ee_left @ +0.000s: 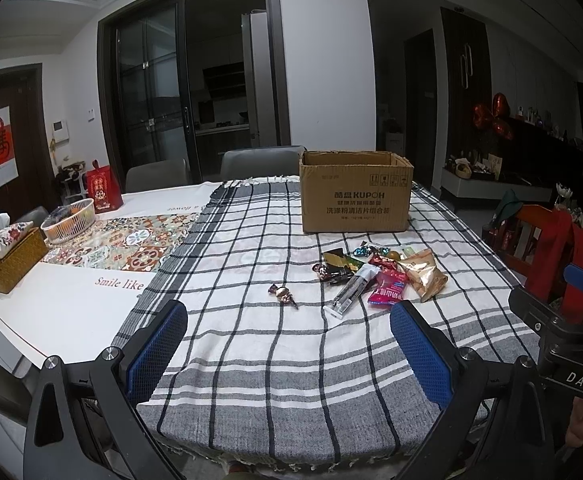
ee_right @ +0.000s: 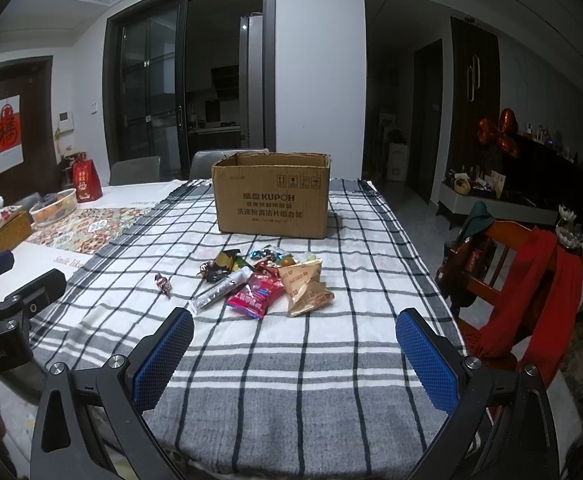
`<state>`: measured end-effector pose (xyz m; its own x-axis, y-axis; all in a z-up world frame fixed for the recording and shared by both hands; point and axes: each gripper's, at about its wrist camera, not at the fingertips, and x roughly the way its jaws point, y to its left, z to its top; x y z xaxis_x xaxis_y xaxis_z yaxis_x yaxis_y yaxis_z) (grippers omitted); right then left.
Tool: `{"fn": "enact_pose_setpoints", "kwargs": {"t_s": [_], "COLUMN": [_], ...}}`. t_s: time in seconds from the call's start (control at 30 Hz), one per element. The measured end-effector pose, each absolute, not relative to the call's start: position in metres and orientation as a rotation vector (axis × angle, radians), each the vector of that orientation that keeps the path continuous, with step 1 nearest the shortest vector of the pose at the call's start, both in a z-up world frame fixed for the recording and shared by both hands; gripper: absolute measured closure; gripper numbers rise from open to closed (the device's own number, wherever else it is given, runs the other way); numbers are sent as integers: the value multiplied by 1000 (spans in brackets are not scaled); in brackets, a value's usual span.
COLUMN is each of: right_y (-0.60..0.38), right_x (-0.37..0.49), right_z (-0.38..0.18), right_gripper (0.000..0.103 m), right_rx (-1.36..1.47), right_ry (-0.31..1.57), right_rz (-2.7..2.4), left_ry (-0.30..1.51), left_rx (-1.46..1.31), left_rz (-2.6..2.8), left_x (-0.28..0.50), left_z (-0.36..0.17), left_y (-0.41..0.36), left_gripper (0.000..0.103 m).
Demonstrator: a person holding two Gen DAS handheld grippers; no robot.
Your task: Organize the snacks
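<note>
An open cardboard box [ee_left: 355,192] [ee_right: 272,198] stands at the far side of the checked tablecloth [ee_left: 271,344] [ee_right: 291,360]. In front of it lies a pile of snacks: a gold bag [ee_left: 425,276] [ee_right: 305,286], a pink packet [ee_left: 387,290] [ee_right: 255,296], a long silver stick pack [ee_left: 353,290] [ee_right: 221,290], a black packet [ee_left: 337,266] [ee_right: 223,266] and several small candies. One wrapped candy [ee_left: 282,294] [ee_right: 163,283] lies apart to the left. My left gripper [ee_left: 289,320] and right gripper [ee_right: 294,330] hover open above the cloth's near part, both empty.
A tissue box [ee_left: 9,256] [ee_right: 1,226], a white basket [ee_left: 68,220] [ee_right: 53,206] and a red gift bag [ee_left: 103,190] [ee_right: 85,184] stand at the left. Grey chairs [ee_left: 259,162] are behind the table. A wooden chair with red cloth [ee_right: 531,292] [ee_left: 551,256] stands right.
</note>
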<state>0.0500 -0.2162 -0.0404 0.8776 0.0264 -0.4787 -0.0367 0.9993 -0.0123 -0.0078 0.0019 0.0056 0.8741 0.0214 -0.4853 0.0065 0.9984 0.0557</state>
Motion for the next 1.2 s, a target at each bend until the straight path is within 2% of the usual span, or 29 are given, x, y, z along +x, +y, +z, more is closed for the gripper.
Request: {"fn": "enact_pose_setpoints", "kwargs": {"t_s": [0.77, 1.07, 1.2], "right_y": [-219, -222, -223], "right_x": [57, 78, 94], "right_z": [-46, -52, -56], "right_gripper": [1, 1, 1], "right_rx": [-26, -9, -17], "right_ry": [506, 515, 531], "right_rz": [24, 38, 42], "left_ry": [464, 462, 493], "left_rx": [64, 148, 151], "left_rz": [1, -62, -97], "left_x": [-6, 20, 40], "left_z": [5, -1, -5], "left_y": [2, -13, -18], "left_gripper": [0, 0, 5]}}
